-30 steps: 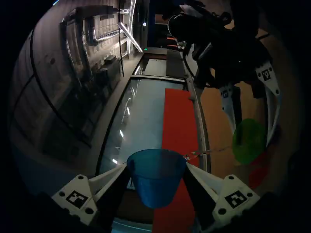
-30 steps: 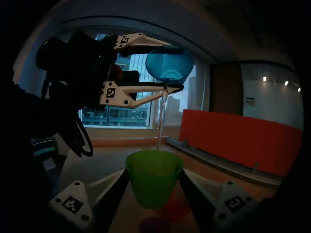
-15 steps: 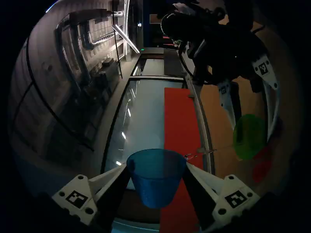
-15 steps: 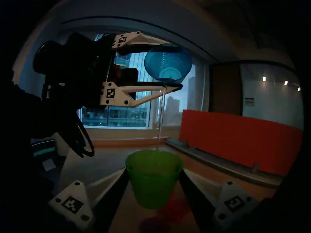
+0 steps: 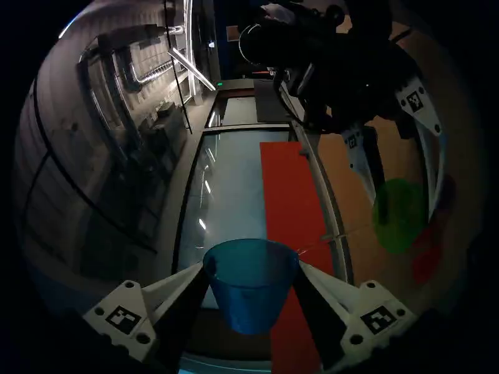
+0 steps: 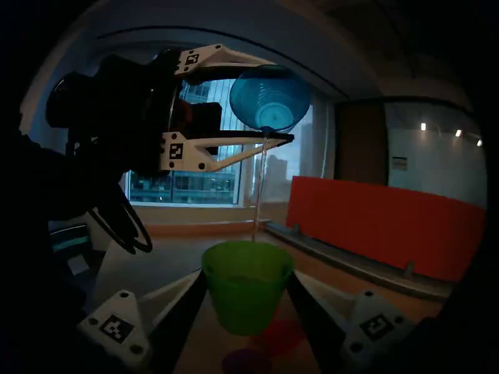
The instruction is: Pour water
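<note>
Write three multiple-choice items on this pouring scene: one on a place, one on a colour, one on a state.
1. In the right gripper view, where is the blue cup relative to the green cup?
A) above it
B) below it
C) inside it

2. What colour is the low panel behind the green cup?
A) white
B) red
C) yellow

3. What state is the blue cup in?
A) standing upright on a table
B) lying loose on the floor
C) tipped, with a thin water stream leaving its rim

Answers:
1 A: the blue cup sits high between the fingers of the left gripper, and the green cup sits low in the right gripper.
2 B: the panel along the wall is plainly red.
3 C: the blue cup's mouth faces sideways and the stream drops toward the green cup.
</note>
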A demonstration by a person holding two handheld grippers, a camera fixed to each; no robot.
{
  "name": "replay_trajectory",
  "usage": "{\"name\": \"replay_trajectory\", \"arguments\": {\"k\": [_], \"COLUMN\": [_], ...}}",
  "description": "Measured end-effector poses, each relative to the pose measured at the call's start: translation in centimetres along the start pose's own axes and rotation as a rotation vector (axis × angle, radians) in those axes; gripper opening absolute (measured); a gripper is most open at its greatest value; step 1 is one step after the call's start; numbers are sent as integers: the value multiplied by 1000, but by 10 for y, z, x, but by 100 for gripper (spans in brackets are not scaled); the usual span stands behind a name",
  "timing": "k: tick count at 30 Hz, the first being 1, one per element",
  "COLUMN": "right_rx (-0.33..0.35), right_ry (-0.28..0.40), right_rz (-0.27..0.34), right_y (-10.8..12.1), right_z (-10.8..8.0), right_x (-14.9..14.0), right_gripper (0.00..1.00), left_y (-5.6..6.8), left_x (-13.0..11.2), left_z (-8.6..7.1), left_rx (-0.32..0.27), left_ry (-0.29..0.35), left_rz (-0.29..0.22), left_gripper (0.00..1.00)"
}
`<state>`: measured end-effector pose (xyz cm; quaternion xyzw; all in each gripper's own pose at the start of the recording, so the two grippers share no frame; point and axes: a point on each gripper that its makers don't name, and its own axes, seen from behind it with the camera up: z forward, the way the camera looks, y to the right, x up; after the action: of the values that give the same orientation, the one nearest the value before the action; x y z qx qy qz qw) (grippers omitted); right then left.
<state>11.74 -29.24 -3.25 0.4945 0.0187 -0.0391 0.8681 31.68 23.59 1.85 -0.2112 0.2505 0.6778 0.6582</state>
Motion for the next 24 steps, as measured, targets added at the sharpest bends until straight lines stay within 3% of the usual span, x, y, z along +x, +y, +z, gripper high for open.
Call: {"name": "replay_trajectory", "arguments": {"k": [11, 24], "right_rx": [-8, -10], "right_ry": [6, 9], "right_rz": [3, 2], "right_y": [3, 3], "right_z": [-2, -2], "right_x": [1, 2], "right_gripper": [89, 89], "left_y": [8, -3], "left_x": [3, -2], "left_z": [0, 1], "left_rx": [-4, 8], "left_ry": [-3, -5], "left_rz": [40, -8], "left_gripper": [86, 86]}}
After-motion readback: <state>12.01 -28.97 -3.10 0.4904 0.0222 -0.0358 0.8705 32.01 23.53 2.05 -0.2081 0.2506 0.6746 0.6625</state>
